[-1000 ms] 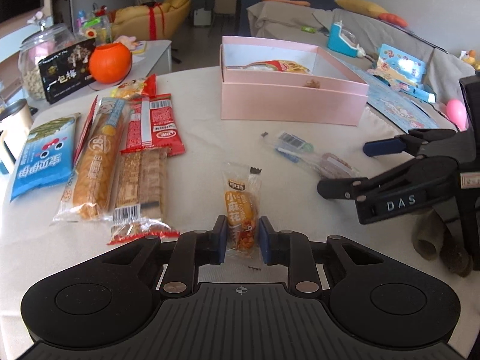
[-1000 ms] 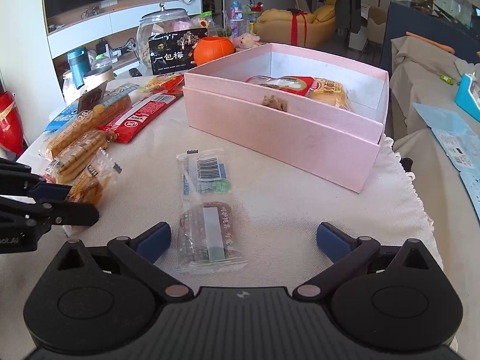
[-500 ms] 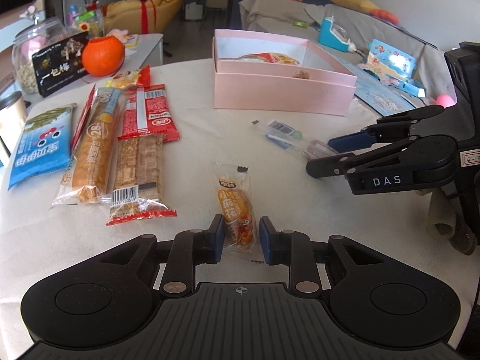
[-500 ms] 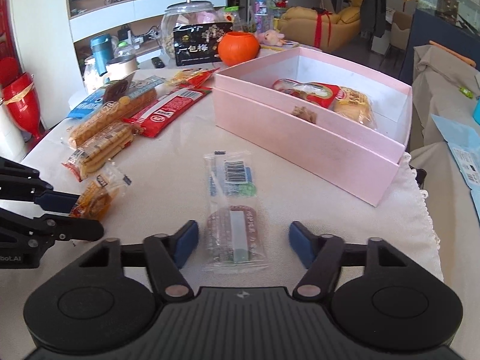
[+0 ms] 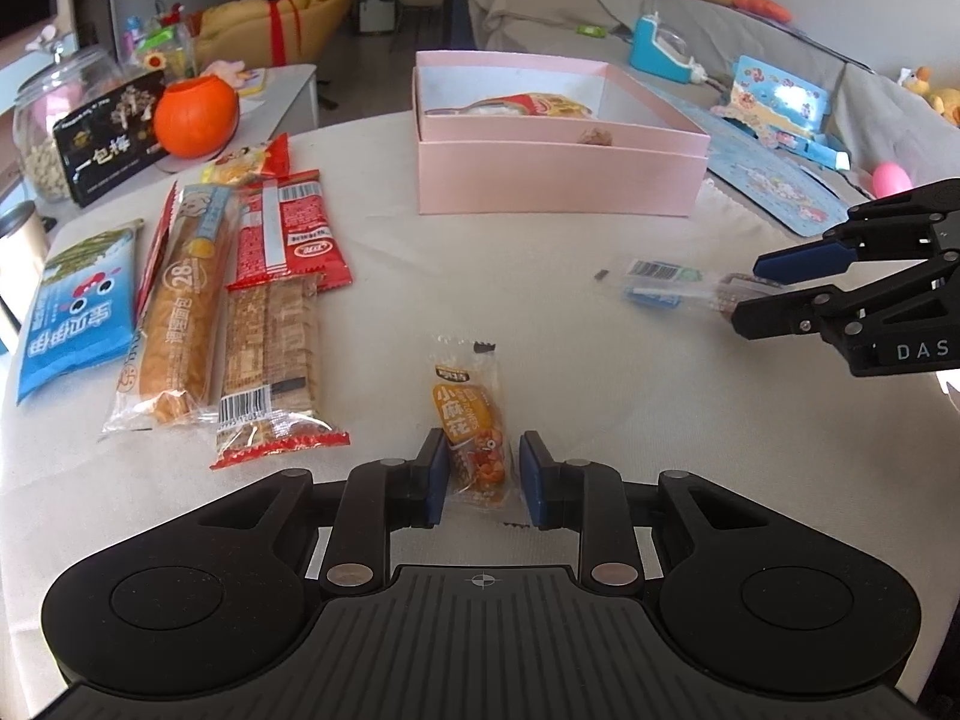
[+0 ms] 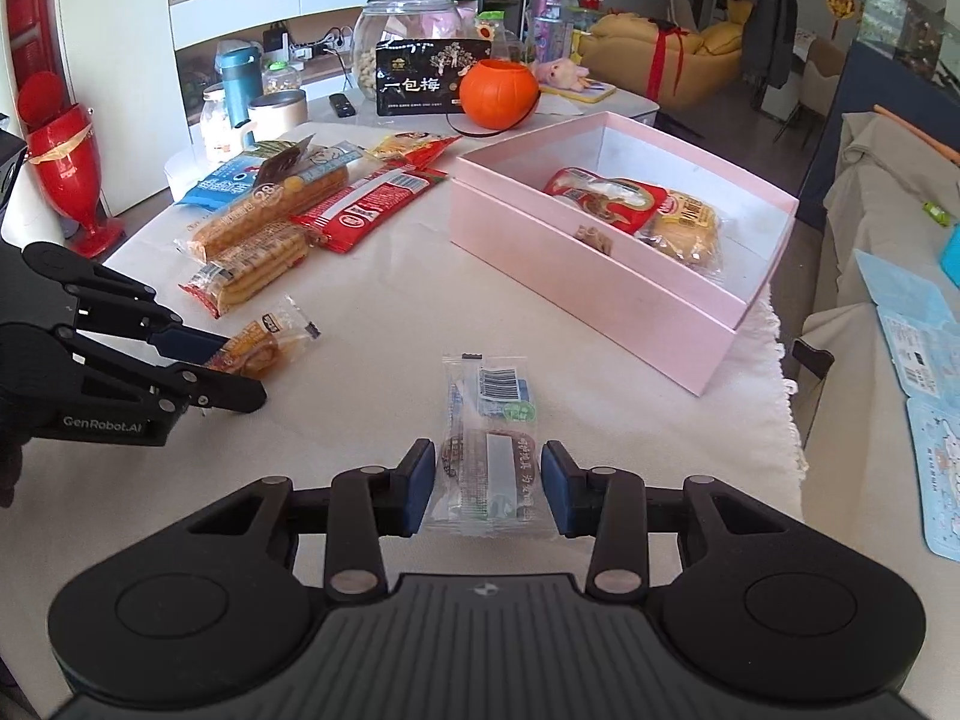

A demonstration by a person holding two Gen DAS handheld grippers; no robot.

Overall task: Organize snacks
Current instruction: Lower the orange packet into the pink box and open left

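Our left gripper (image 5: 483, 477) pinches the near end of a small orange snack (image 5: 474, 420) – its blue pads press on both sides of the wrapper, and the far end of the pack rests on the white cloth (image 5: 540, 312).

Our right gripper (image 6: 486, 489) has just been closing its jaws, and a clear pack (image 6: 486, 450) with a brown cake inside sits between them. The blue pads touch the edges of the wrapper and it looks pinched. From the left view the pack hangs out of the fingers, just above the cloth.

A bit farther, on the left side of the table, more snacks lie side by side: a cracker pack (image 5: 273, 360), a long bread pack (image 5: 180, 312), a blue bag (image 5: 75, 306) and a red pack (image 5: 288, 228).

Past them stands the pink box (image 6: 630, 294) – open, with two snacks in it, a red and white bag (image 6: 606, 195) and a yellow one (image 6: 687, 228).

Behind the snacks sit an orange pumpkin (image 6: 498, 90), a black box (image 6: 423, 81) and a glass jar (image 6: 399, 24).
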